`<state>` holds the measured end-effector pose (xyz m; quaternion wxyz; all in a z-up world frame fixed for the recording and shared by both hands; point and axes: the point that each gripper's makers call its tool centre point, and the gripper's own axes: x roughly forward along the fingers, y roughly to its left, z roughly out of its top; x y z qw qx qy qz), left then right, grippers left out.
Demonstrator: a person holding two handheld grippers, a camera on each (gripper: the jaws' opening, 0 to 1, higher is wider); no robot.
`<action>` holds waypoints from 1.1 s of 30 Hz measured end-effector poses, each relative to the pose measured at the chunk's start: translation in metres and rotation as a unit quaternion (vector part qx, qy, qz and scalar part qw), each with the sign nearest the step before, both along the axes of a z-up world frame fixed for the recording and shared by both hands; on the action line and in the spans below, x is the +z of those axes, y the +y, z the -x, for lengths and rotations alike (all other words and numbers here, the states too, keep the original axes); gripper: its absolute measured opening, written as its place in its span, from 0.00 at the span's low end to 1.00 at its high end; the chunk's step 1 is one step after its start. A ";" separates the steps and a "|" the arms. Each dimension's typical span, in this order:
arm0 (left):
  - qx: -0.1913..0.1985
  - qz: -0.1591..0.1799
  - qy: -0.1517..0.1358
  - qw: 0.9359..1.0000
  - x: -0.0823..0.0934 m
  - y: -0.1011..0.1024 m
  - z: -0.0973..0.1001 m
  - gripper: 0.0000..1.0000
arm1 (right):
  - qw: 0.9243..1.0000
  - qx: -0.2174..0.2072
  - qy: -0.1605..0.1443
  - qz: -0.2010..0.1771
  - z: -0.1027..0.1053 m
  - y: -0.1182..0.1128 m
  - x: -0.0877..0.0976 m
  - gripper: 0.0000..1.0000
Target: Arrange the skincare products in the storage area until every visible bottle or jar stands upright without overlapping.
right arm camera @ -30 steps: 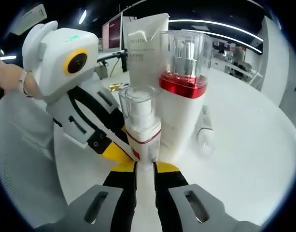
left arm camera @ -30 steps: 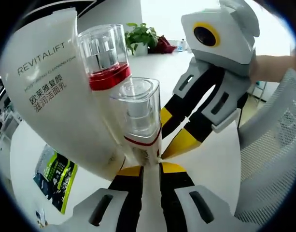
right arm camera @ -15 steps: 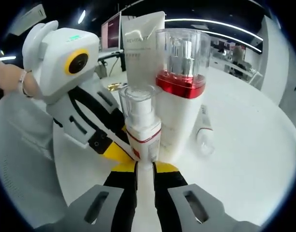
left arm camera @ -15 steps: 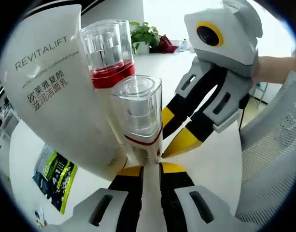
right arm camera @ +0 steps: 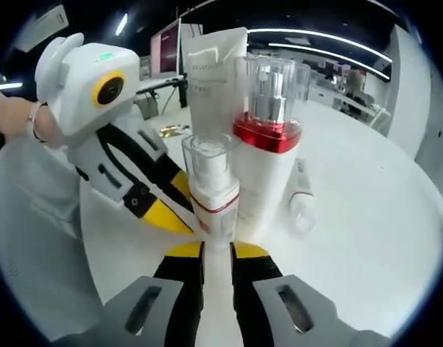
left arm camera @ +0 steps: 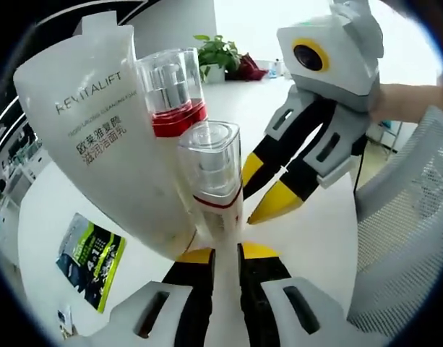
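Three products stand upright, close together on the white table (right arm camera: 366, 231). They are a small pump bottle (left arm camera: 214, 181) (right arm camera: 212, 188) with a clear cap and thin red band, a taller white bottle (left arm camera: 170, 94) (right arm camera: 268, 123) with a red collar, and a white Revitalift tube (left arm camera: 98, 144) (right arm camera: 210, 72). My left gripper (left arm camera: 226, 253) (right arm camera: 174, 202) faces the small bottle from one side. My right gripper (right arm camera: 218, 249) (left arm camera: 263, 189) faces it from the other. Both have their jaws a little apart with nothing between them, tips just short of the bottle's base.
A small white tube (right arm camera: 300, 199) lies flat on the table beyond the tall bottle. A green and black packet (left arm camera: 91, 260) lies to the left. A mesh chair (left arm camera: 409, 238) stands at the table's edge, and a potted plant (left arm camera: 217, 50) sits far back. A hand (left arm camera: 409, 101) holds the right gripper.
Both grippers have drawn back a little from the small pump bottle; their yellow tips, which were against its base, now stand apart from it. The bottle stays upright.
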<state>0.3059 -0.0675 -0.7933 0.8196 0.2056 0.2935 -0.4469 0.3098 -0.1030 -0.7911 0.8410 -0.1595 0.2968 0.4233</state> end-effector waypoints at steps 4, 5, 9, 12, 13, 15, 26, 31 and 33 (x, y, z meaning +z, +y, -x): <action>0.003 -0.001 -0.006 1.000 0.007 0.008 0.003 0.09 | 1.000 0.001 -0.007 0.005 0.004 -0.001 0.008 0.15; 0.004 -0.001 -0.007 1.000 0.009 0.010 0.004 0.10 | 1.000 0.000 -0.011 0.010 0.004 -0.002 0.010 0.17; 0.018 0.006 -0.014 1.000 0.018 0.026 0.002 0.10 | 0.999 0.001 -0.032 0.026 0.004 -0.005 0.020 0.18; 0.032 0.010 -0.018 0.999 0.024 0.036 0.002 0.11 | 0.999 0.000 -0.039 0.022 0.006 -0.004 0.029 0.20; 0.036 0.012 -0.018 0.999 0.025 0.039 0.001 0.12 | 0.999 0.000 -0.039 0.022 0.006 -0.004 0.031 0.20; 0.039 0.012 -0.022 0.999 0.030 0.045 0.003 0.13 | 0.999 -0.002 -0.043 0.020 0.007 -0.002 0.036 0.22; 0.077 0.029 -0.036 0.996 0.054 0.081 0.004 0.23 | 0.999 -0.015 -0.047 0.009 0.012 -0.001 0.061 0.33; 0.084 0.044 -0.043 0.995 0.067 0.088 0.008 0.34 | 0.998 -0.022 -0.051 0.003 0.012 -0.002 0.071 0.39; 0.087 0.049 -0.046 0.994 0.072 0.092 0.008 0.38 | 0.998 -0.022 -0.051 0.004 0.014 -0.002 0.074 0.41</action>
